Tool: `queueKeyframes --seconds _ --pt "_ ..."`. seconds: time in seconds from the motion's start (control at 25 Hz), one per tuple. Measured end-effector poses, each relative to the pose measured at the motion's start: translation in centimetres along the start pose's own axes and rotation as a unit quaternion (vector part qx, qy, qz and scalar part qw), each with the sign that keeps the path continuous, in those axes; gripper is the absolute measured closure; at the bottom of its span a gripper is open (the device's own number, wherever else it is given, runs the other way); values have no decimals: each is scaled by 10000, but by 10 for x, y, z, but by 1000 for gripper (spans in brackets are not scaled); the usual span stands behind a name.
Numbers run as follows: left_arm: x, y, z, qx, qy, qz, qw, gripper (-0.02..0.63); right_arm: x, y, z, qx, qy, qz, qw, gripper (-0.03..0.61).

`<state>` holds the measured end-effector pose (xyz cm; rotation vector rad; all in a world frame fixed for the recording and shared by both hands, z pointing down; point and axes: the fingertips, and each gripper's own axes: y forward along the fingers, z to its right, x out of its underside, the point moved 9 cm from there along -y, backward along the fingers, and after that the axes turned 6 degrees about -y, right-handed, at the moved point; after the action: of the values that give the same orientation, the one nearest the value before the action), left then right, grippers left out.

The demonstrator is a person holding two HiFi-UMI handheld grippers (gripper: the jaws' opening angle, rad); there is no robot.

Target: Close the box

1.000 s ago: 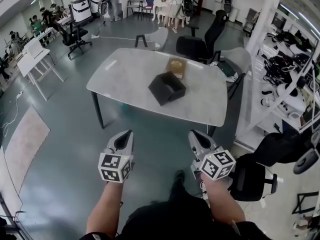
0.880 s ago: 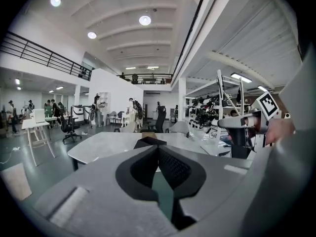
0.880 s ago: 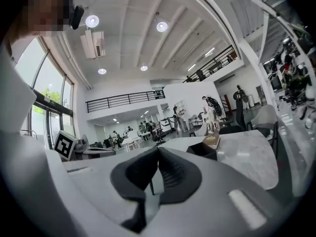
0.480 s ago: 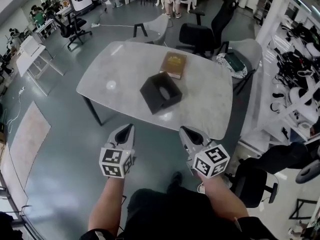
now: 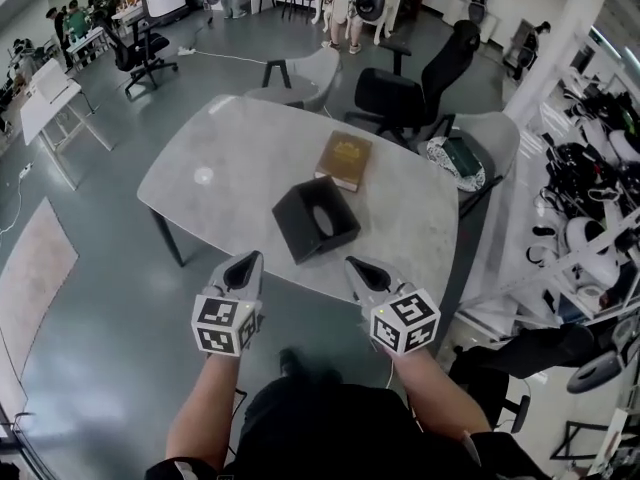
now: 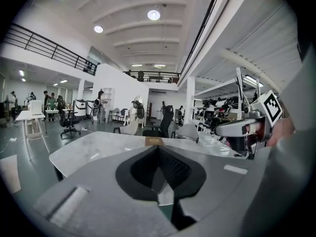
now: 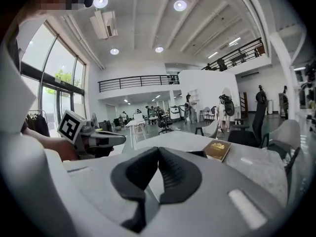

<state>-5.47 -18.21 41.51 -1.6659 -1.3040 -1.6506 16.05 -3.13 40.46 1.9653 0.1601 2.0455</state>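
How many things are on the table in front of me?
2: a black box near the table's front edge and a brown book just beyond it. Anything inside the box may be hidden.

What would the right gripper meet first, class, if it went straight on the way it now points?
Probably the open black box on the table: the right gripper points slightly left toward it from near the table's near edge. Its height is unclear, so the table edge could come first.

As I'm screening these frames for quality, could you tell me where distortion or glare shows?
Head view: fisheye leans the pillar, a glare spot on the table. Left gripper view: black corners, ceiling lights flare. Right gripper view: same dark rim, windows bright.
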Motion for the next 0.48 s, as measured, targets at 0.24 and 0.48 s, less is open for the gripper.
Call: queueKeyframes --seconds 0.24,0.48 --pt "5 28 -42 142 -124 -34 9998 603 1 64 -5 -102 -364 -429 9984 575" --pt "15 43 -63 133 -231 -208 9994 601 3 109 1 -409 -594 -840 9938 575"
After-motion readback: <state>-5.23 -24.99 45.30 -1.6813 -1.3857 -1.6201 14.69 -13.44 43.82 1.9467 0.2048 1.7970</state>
